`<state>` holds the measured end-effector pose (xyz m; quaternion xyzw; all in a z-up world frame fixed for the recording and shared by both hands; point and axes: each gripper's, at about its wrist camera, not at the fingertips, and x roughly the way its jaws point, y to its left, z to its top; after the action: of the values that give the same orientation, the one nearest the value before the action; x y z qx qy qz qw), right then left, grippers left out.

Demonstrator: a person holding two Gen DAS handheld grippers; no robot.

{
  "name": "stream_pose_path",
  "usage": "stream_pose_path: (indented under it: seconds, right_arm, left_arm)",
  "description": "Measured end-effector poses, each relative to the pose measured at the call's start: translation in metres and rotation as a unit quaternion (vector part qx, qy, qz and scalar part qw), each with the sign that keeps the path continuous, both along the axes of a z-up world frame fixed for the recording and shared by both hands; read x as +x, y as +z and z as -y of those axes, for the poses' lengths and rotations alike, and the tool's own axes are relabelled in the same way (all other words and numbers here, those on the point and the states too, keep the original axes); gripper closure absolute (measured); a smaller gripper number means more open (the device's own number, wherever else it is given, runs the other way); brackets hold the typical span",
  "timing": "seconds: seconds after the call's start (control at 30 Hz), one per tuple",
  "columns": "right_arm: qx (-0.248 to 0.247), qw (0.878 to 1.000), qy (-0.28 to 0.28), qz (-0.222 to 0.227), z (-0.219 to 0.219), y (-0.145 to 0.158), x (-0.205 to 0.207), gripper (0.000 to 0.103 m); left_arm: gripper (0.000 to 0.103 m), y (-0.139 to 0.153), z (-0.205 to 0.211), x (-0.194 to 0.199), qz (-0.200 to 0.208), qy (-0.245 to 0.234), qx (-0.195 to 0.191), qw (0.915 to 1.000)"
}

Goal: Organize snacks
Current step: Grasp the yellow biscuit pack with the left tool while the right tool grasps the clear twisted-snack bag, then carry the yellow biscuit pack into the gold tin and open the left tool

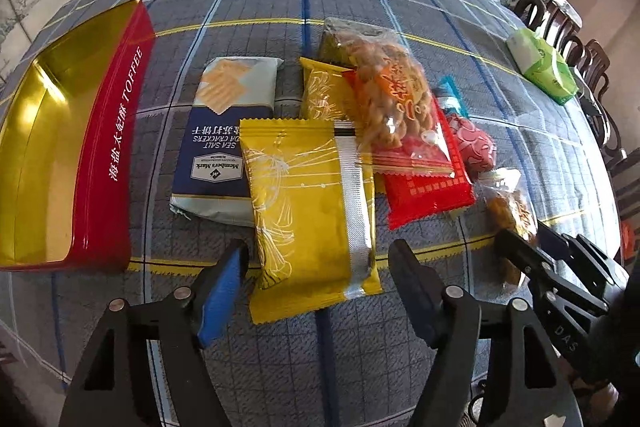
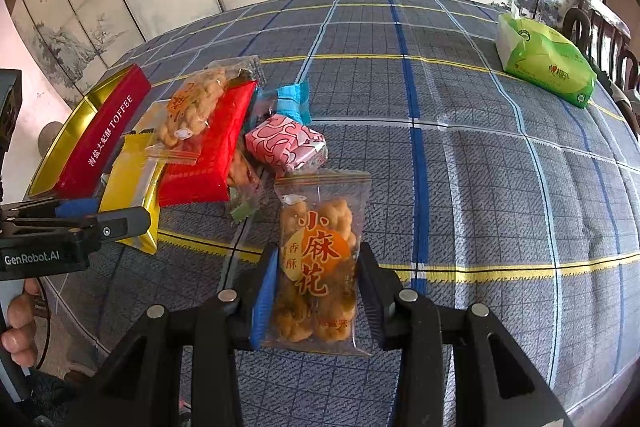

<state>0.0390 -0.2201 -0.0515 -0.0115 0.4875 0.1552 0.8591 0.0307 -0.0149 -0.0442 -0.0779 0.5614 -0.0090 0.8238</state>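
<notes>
My left gripper (image 1: 316, 255) points down at a yellow foil packet (image 1: 312, 211) that lies flat, partly over a blue cracker pack (image 1: 224, 131). The packet's near end sits between the fingers with a thin gap on each side, so the gripper is open. My right gripper (image 2: 318, 259) is shut on a clear bag of fried dough twists (image 2: 316, 251), both pads pressing its sides. The left wrist view shows that gripper (image 1: 524, 239) and its bag (image 1: 508, 211) at the right. An open red and gold toffee tin (image 1: 116, 131) stands to the left, nothing visible inside.
A heap of snacks lies mid-table: a red packet (image 2: 208, 151), another bag of twists (image 2: 188, 111), a pink packet (image 2: 284, 143), a blue-wrapped one (image 2: 292, 99). A green tissue pack (image 2: 548, 63) sits far right near dark chairs (image 1: 560, 23). A hand (image 2: 20, 327) holds the left gripper.
</notes>
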Motion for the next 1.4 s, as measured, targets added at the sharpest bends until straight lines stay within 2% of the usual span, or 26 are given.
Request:
stream_pose_path:
  seconds: [0.27,0.4,0.53,1.1,1.23,1.4]
  right_arm:
    - [0.006,1.0,0.001,0.001,0.002,0.0,-0.001,0.063]
    - [0.006,1.0,0.0,0.0,0.002,0.001,-0.002,0.063]
    - [0.003,1.0,0.0,0.0,0.002,0.001,-0.002,0.063]
    - [-0.031,1.0,-0.003,-0.006,-0.009,0.0,0.002,0.064]
    - [-0.044,0.999,-0.005,-0.009,-0.013,0.0,0.003,0.065]
    - [-0.063,0.998,-0.007,-0.012,-0.017,0.0,0.004,0.065]
  left_arm:
    - [0.037,-0.007,0.004,0.015,-0.007,0.008,0.024,0.9997]
    - [0.05,-0.006,0.002,0.014,-0.004,0.005,0.034,0.9994]
    - [0.054,-0.005,-0.002,0.011,-0.004,0.002,0.024,0.9997]
    - [0.055,0.026,-0.015,-0.025,0.02,-0.04,0.014,0.9989]
    - [0.055,0.038,-0.02,-0.03,0.037,-0.043,0.016,0.9983]
    - [0.055,0.059,-0.045,-0.033,0.067,-0.029,0.024,0.9971]
